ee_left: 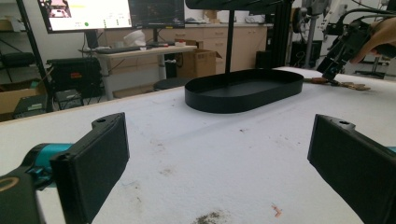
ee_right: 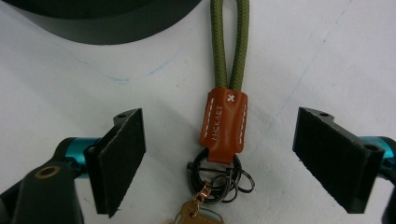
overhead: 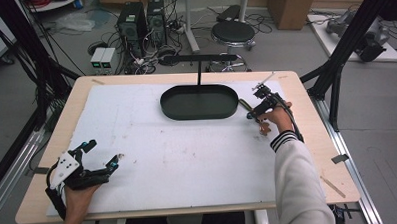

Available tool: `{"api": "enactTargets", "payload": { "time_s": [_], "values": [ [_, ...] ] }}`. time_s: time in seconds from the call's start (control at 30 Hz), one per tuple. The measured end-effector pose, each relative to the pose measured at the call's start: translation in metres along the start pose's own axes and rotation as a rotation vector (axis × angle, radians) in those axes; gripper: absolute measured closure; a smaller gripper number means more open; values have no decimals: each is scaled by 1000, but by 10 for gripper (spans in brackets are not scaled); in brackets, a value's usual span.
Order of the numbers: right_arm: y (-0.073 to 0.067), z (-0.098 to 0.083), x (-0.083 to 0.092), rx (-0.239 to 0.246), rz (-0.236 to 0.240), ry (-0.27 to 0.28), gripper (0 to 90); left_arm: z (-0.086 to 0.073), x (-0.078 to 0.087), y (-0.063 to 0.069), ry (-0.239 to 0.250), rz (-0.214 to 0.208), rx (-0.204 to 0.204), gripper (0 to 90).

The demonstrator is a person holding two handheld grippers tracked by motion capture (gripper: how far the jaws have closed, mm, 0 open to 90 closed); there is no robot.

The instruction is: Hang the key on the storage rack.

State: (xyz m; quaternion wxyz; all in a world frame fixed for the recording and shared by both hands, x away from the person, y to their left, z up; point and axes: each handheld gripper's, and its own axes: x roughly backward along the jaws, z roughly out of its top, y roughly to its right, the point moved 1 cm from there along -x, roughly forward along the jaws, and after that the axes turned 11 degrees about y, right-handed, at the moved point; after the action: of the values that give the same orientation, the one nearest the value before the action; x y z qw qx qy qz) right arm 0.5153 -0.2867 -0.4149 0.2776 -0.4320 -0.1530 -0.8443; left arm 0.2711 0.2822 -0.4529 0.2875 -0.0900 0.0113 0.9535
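Keychain (ee_right: 223,140) lies flat on the white mat (overhead: 152,143), just right of the black tray (overhead: 199,102) — olive cord loop, brown leather tab, metal rings below. Right gripper (ee_right: 219,158) hovers over it, jaws wide apart, straddling the tab, holding nothing. Left gripper (ee_left: 219,172) rests near the mat's left edge, jaws wide, empty. Likely light; cord limp, rings loose and slippery — the leather tab looks the firmest hold.

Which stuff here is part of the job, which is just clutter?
Likely in play:
- keychain, between the right gripper's open jaws
- black oval tray, beside it
- left gripper, open, idle

Clutter:
- stool
- computer towers
- cardboard box
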Motion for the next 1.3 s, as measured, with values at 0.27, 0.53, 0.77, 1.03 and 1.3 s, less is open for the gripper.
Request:
{"api": "enactTargets", "payload": {
  "time_s": [0.27,0.53,0.77,1.03,1.3],
  "values": [
    [2,0,1,-19,-9,-7,326,0,0,0,-1,-1,-2,59],
    [0,1,-2,-17,-3,-23,481,0,0,0,-2,-1,-4,58],
    [1,1,-5,-21,1,-23,609,0,0,0,2,3,2,58],
    [-1,2,-5,10,-21,-42,725,0,1,0,1,1,2,58],
    [-3,2,-3,-1,-38,-54,758,0,1,0,2,1,1,58]
  ]
}}
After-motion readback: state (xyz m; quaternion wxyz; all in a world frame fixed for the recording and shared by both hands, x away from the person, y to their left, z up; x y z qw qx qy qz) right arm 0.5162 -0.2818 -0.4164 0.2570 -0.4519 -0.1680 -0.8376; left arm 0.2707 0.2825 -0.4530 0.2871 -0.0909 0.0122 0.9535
